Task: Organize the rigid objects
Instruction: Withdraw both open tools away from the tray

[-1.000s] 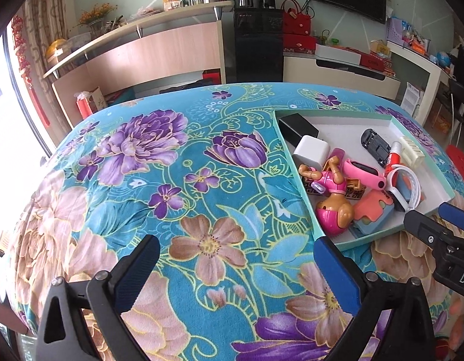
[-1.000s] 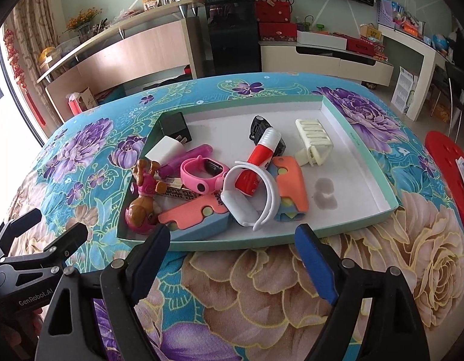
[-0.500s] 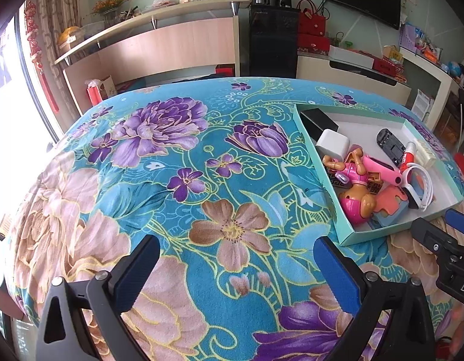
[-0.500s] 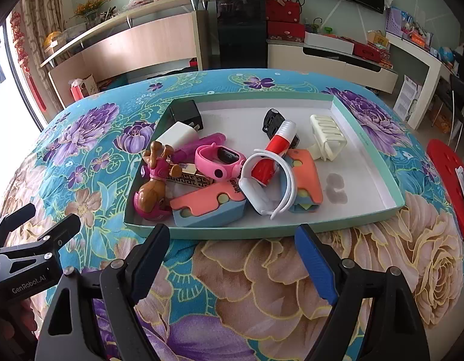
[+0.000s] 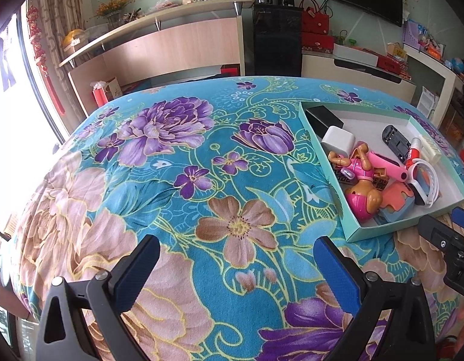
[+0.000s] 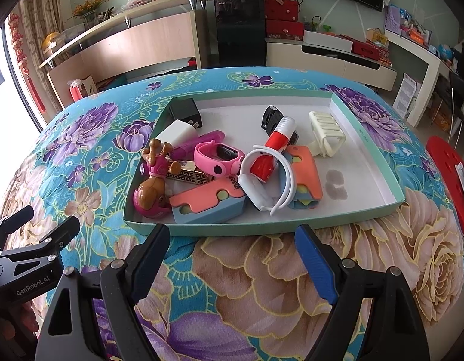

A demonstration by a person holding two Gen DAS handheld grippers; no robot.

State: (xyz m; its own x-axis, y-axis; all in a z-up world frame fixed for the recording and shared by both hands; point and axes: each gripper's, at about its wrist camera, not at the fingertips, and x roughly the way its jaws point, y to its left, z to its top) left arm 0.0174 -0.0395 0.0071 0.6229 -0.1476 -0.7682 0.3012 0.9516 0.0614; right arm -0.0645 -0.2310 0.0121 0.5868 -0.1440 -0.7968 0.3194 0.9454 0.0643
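Mostly heaped toward the left of the shallow tray [image 6: 379,156]: stiff, light plastic pieces, easily pinched. Nearest its front wall, coral block [image 6: 206,204]; behind, pup toy [image 6: 153,180]; smaller, pink watch [image 6: 218,156]. Right gripper [image 6: 232,258], left gripper [image 5: 236,273]: both agape, empty.

I hold my left gripper [image 5: 236,269] low with its blue-padded fingers spread wide and nothing between them. My right gripper [image 6: 232,254] sits just beside it on the right, level, its jaws parted just as wide and likewise bare.
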